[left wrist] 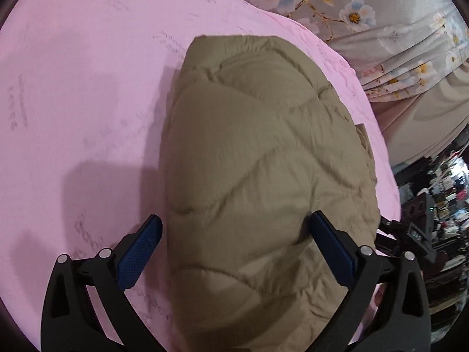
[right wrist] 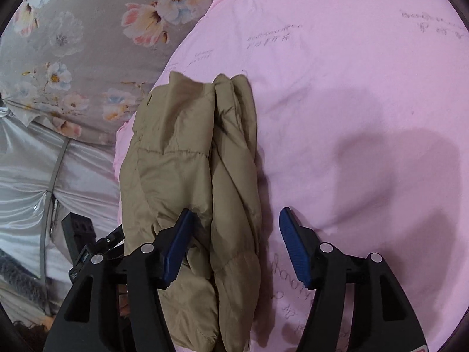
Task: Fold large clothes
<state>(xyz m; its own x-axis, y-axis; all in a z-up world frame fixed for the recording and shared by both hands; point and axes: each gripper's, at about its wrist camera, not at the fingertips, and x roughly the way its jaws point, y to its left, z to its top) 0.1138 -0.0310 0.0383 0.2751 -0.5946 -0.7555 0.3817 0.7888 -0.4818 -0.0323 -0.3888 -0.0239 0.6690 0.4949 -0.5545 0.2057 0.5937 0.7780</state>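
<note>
Between the fingers of the left claw (left wrist: 236, 249) lies the tan padded jacket (left wrist: 258, 176), folded into a thick bundle on the pink bedspread (left wrist: 88, 88). The jaws stand wide apart on either side of its near end and press on nothing. To the right, the right claw (right wrist: 234, 246) is also parted — its left pad (right wrist: 178, 246) sits against or just over the jacket's stacked edge, its right pad over bare bedspread, and I judge nothing to be gripped. The fold looks nearly complete, but the puffy layers beneath the right claw seem loose. The likely trouble is spring-back: the filling could push the top layers open, or a pad could snag the fabric and drag the bundle toward the floral cover (right wrist: 88, 44) at the bedspread's edge.
</note>
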